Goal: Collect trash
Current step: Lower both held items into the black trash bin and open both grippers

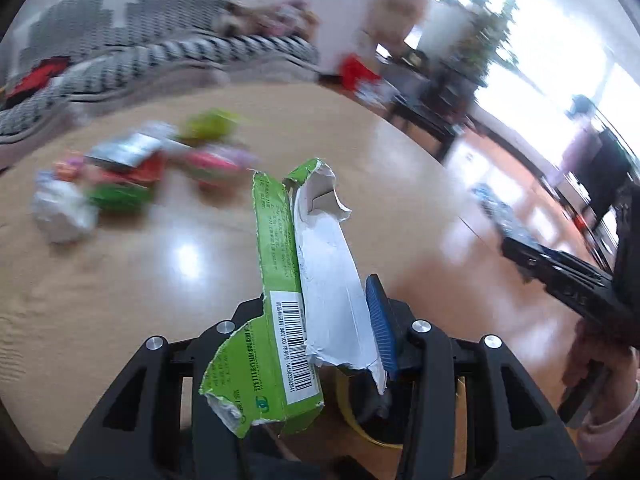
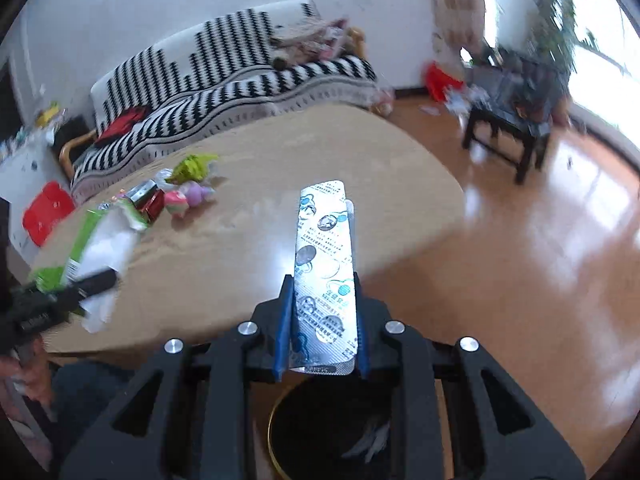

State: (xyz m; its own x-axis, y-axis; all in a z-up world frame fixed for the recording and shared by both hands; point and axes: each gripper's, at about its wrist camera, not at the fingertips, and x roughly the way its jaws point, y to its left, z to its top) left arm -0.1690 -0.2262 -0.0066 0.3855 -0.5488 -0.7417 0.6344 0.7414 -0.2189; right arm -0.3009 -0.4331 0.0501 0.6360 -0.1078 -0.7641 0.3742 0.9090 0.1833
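Observation:
My left gripper (image 1: 320,300) is shut on a torn green and white carton (image 1: 304,264), held above the wooden table's (image 1: 160,280) near edge; the carton and gripper also show at the left of the right wrist view (image 2: 96,248). My right gripper (image 2: 324,284) is shut on a silver pill blister pack (image 2: 326,264) that stands upright between the blue pads. A dark bin with a yellow rim (image 2: 320,432) sits directly below both grippers and also shows in the left wrist view (image 1: 360,420). More trash lies on the table: a crumpled white paper ball (image 1: 64,212) and a pile of wrappers (image 1: 136,168).
A striped sofa (image 2: 224,80) stands behind the table. A dark side table (image 2: 516,128) with a plant stands on the wooden floor at the right. A red box (image 2: 44,216) sits at the left. The right gripper shows in the left wrist view (image 1: 560,276).

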